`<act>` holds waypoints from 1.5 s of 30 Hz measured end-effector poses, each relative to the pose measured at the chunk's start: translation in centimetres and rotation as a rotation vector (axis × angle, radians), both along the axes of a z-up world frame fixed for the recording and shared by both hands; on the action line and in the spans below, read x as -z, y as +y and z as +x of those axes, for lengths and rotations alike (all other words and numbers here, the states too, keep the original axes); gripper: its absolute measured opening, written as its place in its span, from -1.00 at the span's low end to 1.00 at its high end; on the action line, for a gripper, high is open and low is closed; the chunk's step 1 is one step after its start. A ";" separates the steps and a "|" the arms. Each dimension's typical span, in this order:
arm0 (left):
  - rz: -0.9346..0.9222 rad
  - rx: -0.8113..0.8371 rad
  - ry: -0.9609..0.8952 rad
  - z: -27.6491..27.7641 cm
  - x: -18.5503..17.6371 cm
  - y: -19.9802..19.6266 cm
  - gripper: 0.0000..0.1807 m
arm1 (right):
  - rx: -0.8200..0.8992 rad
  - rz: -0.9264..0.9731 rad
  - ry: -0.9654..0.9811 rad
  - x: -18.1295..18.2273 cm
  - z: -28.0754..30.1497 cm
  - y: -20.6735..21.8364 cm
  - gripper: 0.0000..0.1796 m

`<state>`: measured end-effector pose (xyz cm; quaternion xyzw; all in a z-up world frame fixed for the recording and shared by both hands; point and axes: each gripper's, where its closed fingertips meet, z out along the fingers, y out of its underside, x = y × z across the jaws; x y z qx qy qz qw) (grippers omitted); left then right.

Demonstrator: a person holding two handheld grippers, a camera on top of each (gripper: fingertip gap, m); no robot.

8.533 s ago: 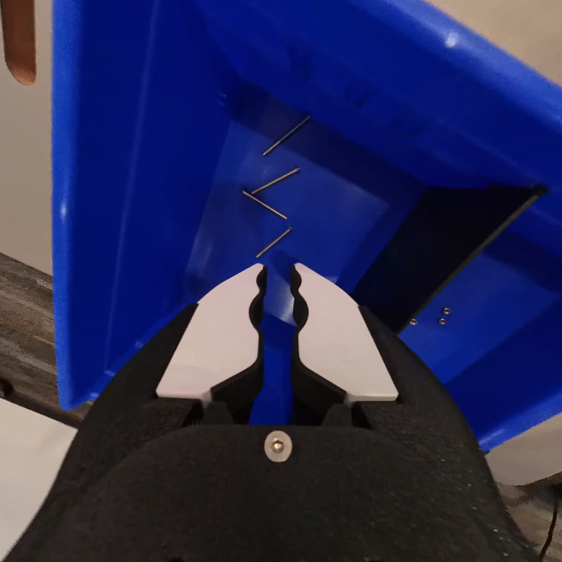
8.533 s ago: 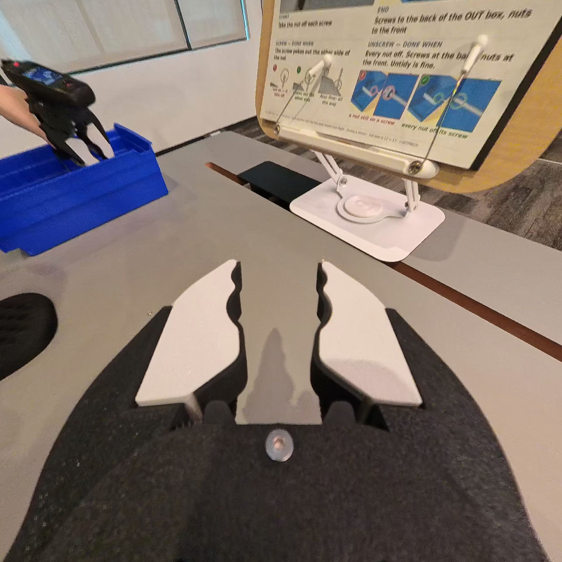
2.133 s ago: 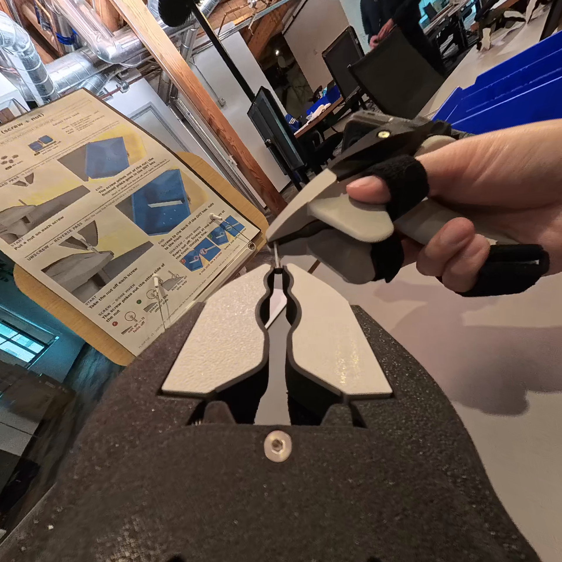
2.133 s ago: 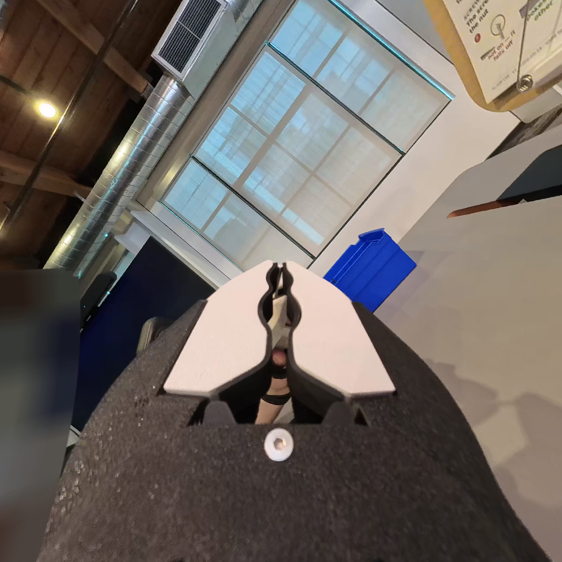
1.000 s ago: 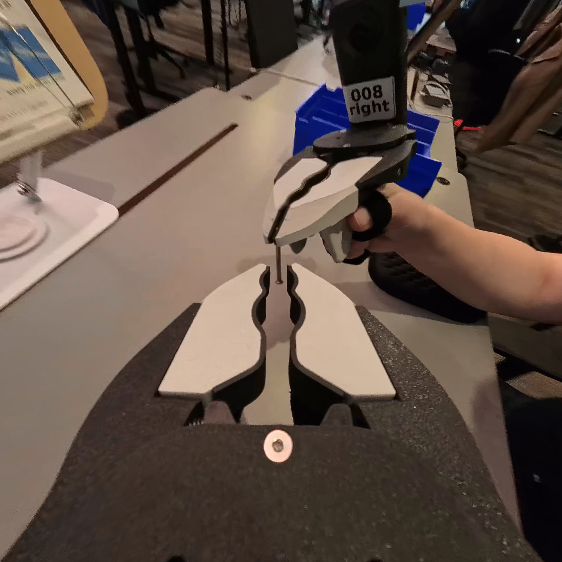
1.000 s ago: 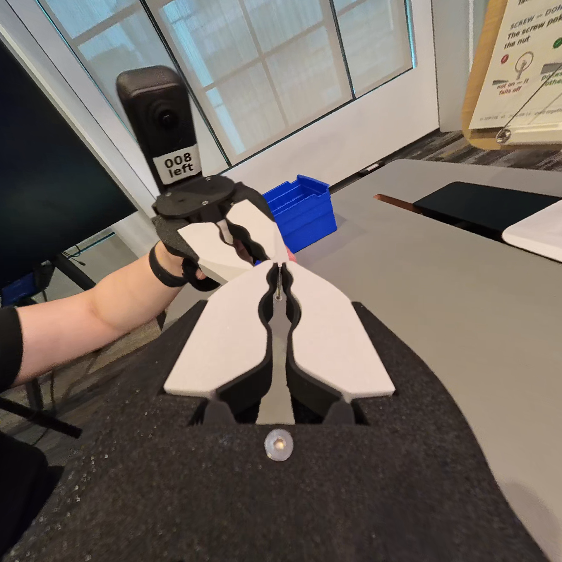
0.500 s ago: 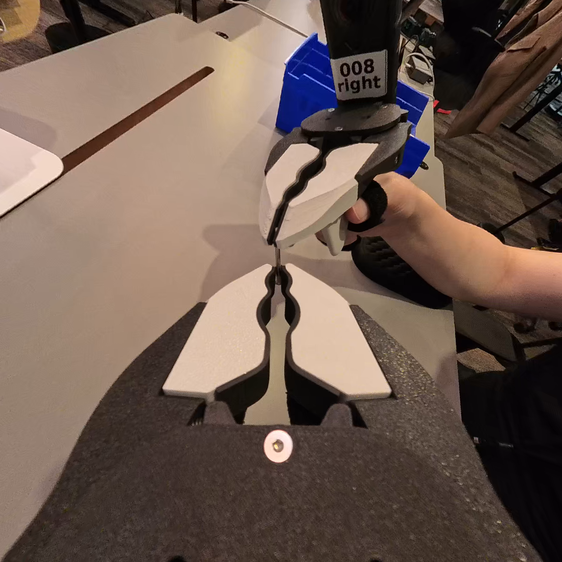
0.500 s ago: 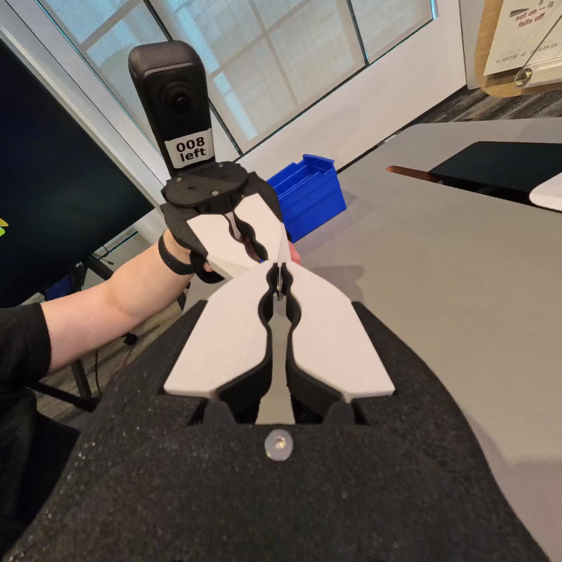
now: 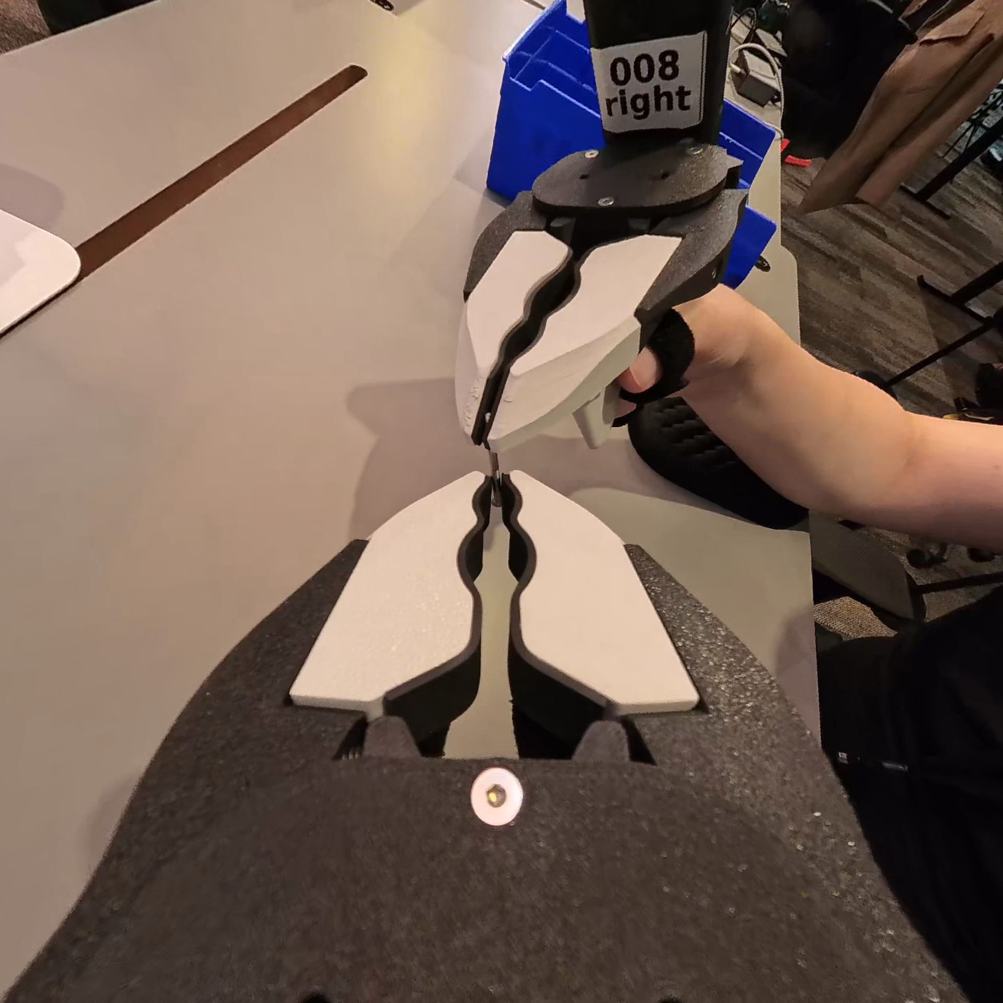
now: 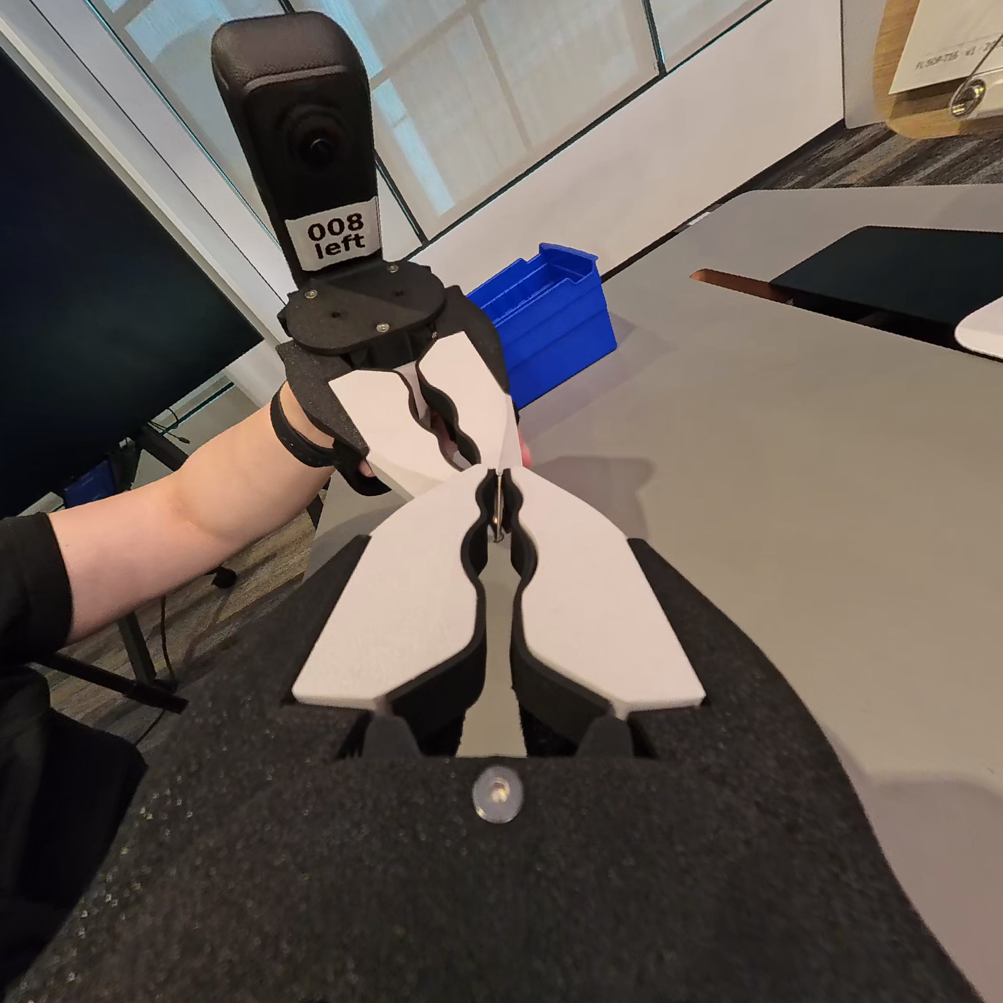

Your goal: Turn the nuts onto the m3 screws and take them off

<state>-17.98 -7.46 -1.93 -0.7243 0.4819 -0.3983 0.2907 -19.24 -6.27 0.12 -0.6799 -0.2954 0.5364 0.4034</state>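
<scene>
Desk [image 9: 228,304]: grey, wide, with a dark brown slot running across it; both tools meet tip to tip above it.
Window [image 10: 543,97]: large panes behind the left tool in the right wrist view, with a dark screen [image 10: 97,271] to one side.
Bins: one blue bin [image 9: 532,119] behind the right tool in the left wrist view; another blue bin [image 10: 548,320] at the desk's far edge in the right wrist view.
Pad [image 9: 700,461]: black, textured, lying on the desk under the person's right forearm.
White base [image 9: 27,277]: rounded corner of a flat white plate on the desk, far from the tools.
Right tool [image 10: 498,483]: jaws drawn narrow, tips pinched on the screw; held in a hand [image 9: 722,347] with a black finger strap.
Left tool [image 9: 495,480]: jaws narrow, tips closed about the lower end of the screw; whether a nut sits between them is too small to tell.
Screw [image 9: 493,467]: thin, metal, upright between the two sets of tips, a short bare length showing in the gap; in the right wrist view its shank lies along the right tool's jaw gap.
</scene>
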 end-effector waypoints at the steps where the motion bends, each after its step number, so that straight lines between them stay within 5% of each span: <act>1: 0.000 0.002 -0.004 0.0 0.0 0.0 -0.96 | 0.000 -0.001 0.002 0.0 0.0 0.0 -0.98; 41: -0.035 -0.056 -0.156 0.9 -1.1 0.3 -0.97 | 0.024 0.029 0.067 -1.2 0.4 0.2 -0.98; 45: -0.042 -0.047 -0.161 0.9 -1.5 0.2 -0.97 | 0.055 0.054 0.059 -1.1 0.8 0.7 -0.80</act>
